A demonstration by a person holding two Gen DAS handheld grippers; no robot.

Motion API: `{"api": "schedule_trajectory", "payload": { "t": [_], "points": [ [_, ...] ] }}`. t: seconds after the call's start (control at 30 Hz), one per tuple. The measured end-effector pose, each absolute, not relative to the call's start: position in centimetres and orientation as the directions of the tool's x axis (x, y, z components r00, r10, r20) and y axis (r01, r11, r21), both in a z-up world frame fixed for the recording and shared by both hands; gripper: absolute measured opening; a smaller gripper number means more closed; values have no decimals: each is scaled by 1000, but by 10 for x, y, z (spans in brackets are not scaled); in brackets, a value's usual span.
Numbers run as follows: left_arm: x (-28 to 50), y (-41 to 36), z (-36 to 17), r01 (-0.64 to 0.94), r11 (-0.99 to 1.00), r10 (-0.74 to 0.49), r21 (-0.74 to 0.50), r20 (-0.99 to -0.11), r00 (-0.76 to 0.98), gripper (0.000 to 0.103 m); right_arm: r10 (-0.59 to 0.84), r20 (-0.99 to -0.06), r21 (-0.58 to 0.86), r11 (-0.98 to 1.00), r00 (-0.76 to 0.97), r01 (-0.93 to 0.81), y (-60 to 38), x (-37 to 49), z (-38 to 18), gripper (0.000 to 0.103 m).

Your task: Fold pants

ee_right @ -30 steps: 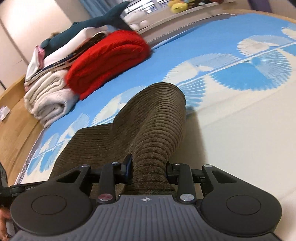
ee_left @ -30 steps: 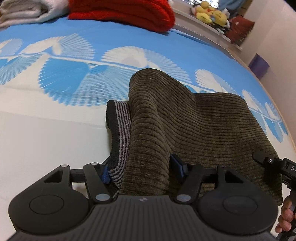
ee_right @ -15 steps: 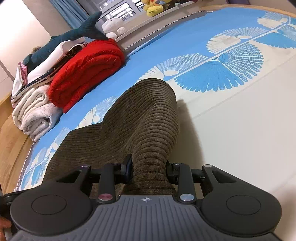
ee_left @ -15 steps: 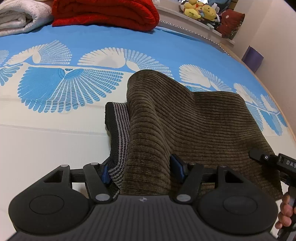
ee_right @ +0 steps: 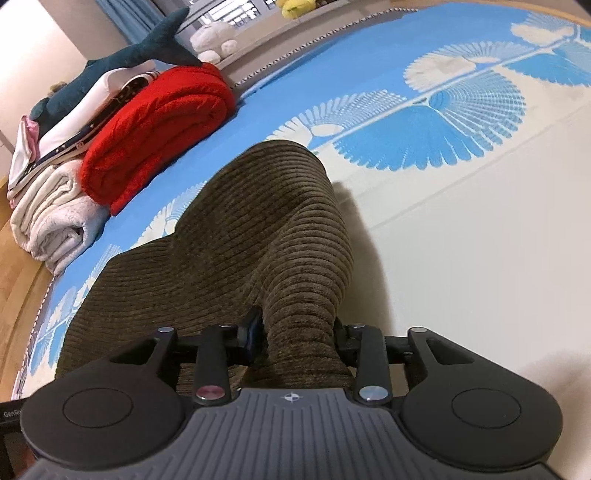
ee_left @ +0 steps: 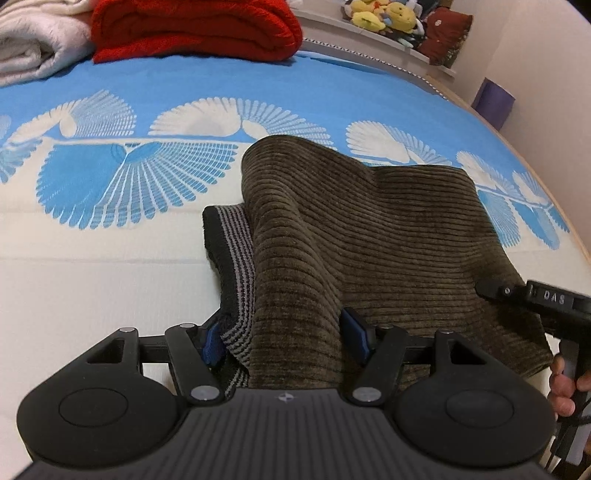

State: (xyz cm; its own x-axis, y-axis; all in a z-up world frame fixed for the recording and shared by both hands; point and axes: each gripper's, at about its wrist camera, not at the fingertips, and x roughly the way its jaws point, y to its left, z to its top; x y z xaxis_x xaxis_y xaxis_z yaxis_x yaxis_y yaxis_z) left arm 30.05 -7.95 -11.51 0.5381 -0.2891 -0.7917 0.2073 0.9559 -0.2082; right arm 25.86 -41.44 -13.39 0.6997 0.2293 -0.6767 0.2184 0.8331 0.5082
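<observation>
Since a second ago: right gripper (ee_right: pixel 295 338) spread a little, jaws opening, with the bunched fold of the pants (ee_right: pixel 229 236) still between them and a thin gap showing at the left pad (ee_right: pixel 253 332); left gripper (ee_left: pixel 286 338) unchanged, jaws set wide around the pants' (ee_left: pixel 369 236) near edge. Hard to tell whether the left blue pads (ee_left: pixel 356 334) press the cloth or merely flank it. Between the left jaws: brown corduroy plus the striped grey-and-black waistband (ee_left: pixel 236 266), bunched at the left pad. Outward from there: pants folded into a thick stack, lying on the bedspread (ee_left: pixel 92 295), near part on the cream area, far edge humped up and reaching the blue fan pattern. Right of the pants in the left view: right gripper (ee_left: pixel 532 295), marked DAS, at the pants' right edge, with fingers (ee_left: pixel 563 395) of the hand wrapped on its handle. Beyond the pants, well apart: red blanket (ee_right: pixel 155 125), folded, touching a rolled white blanket (ee_right: pixel 55 218) beside it. On top of that pile: a plush shark (ee_right: pixel 122 59). Farther off, behind the pants on a ledge: yellow plush toys (ee_left: pixel 384 16).
</observation>
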Motion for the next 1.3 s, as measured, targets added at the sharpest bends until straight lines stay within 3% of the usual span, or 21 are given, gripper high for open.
{"api": "schedule_trajectory", "payload": {
  "t": [0.07,0.17,0.27,0.4,0.53,0.6,0.7,0.83,1.0,1.17,1.3],
  "points": [
    [301,-81,-113,208,958,-282,-199,-798,533,75,198,-706,463,855,679,232,-409,259,-131,52],
    [296,-86,-104,233,963,-244,-133,-793,558,86,120,-749,372,890,651,264,-400,256,-120,56],
    [281,-87,-89,233,971,-192,-46,-729,656,88,-24,-739,204,945,674,257,-382,241,-95,61],
    [261,-94,-77,311,950,-240,-17,-676,697,88,-47,-653,83,988,756,133,-348,208,-66,62],
    [244,-107,-91,403,915,-284,0,-708,646,88,-6,-705,51,997,709,59,-321,193,-81,56],
    [236,-114,-108,410,909,-232,68,-736,636,99,-38,-719,-22,999,694,32,-310,189,-98,56],
    [232,-112,-122,391,917,-204,82,-746,634,101,-84,-683,-151,988,726,-27,-296,181,-114,56],
    [238,-92,-123,349,937,-232,-13,-770,594,102,-88,-688,-103,994,720,23,-298,171,-98,56],
    [240,-84,-127,313,948,-238,-56,-779,580,103,-136,-630,-234,972,765,-20,-285,159,-112,56],
    [231,-86,-118,330,944,-227,-18,-762,607,103,-161,-636,-210,977,755,31,-288,154,-94,56],
    [218,-83,-113,346,938,-233,-13,-764,602,103,-203,-696,-237,970,689,46,-291,144,-109,64]
  ]
}}
